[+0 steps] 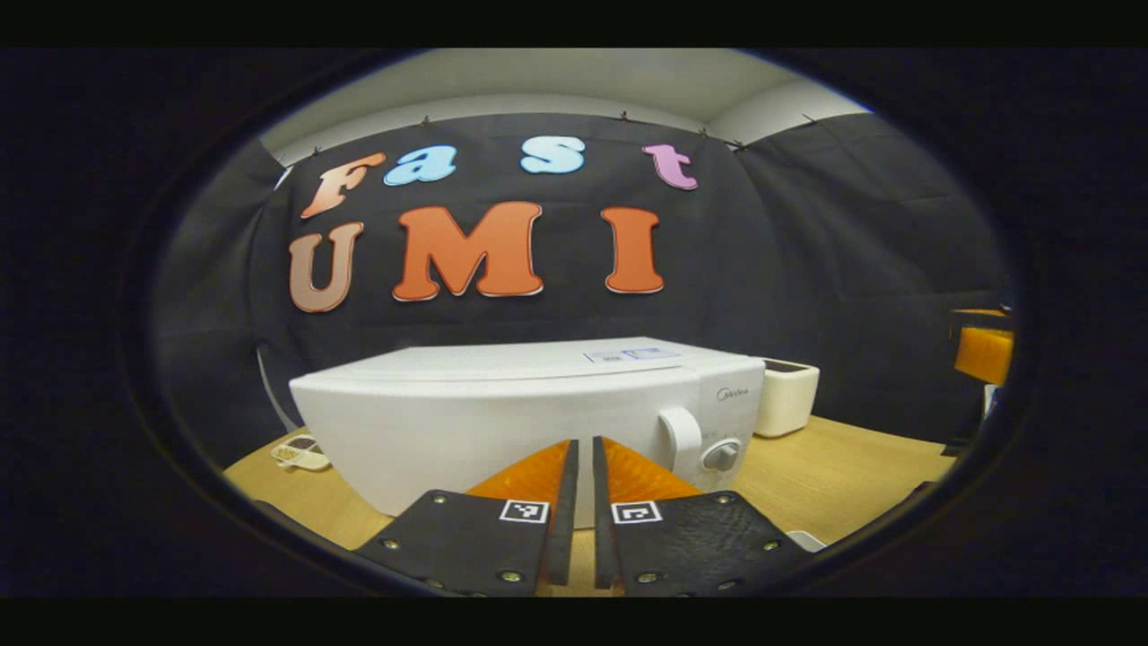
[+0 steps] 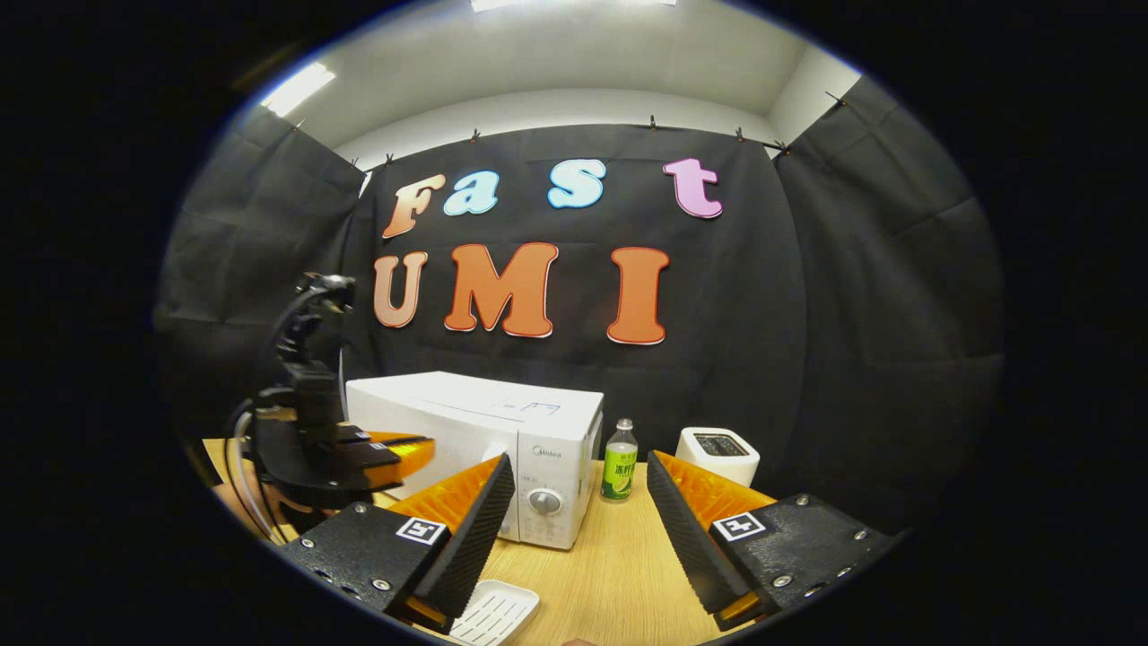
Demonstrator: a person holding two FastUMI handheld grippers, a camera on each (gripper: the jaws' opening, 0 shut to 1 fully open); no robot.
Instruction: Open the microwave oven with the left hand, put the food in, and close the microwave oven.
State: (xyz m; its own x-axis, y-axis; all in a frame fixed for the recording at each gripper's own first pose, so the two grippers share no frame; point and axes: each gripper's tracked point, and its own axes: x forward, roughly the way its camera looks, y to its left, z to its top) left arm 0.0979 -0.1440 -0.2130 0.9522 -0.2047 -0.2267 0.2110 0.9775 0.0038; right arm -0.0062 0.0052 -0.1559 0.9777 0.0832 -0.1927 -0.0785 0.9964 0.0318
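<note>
The white microwave (image 1: 502,422) stands on the wooden table with its door closed; its handle (image 1: 682,440) and round dial (image 1: 722,455) sit at the right of its front. My left gripper (image 1: 583,449) is shut with nothing between its fingers, a little short of the door's lower middle. In the right gripper view the microwave (image 2: 475,417) is ahead and slightly left, and the left gripper (image 2: 420,446) hovers in front of its door. My right gripper (image 2: 580,462) stands wide open and holds nothing. A white ribbed tray (image 2: 493,612) lies on the table just below its left finger.
A small green-labelled bottle (image 2: 619,460) stands right of the microwave, and a white toaster (image 2: 717,453) is farther right near the cloth wall. A small white object (image 1: 300,453) lies on the table (image 2: 601,574) left of the microwave.
</note>
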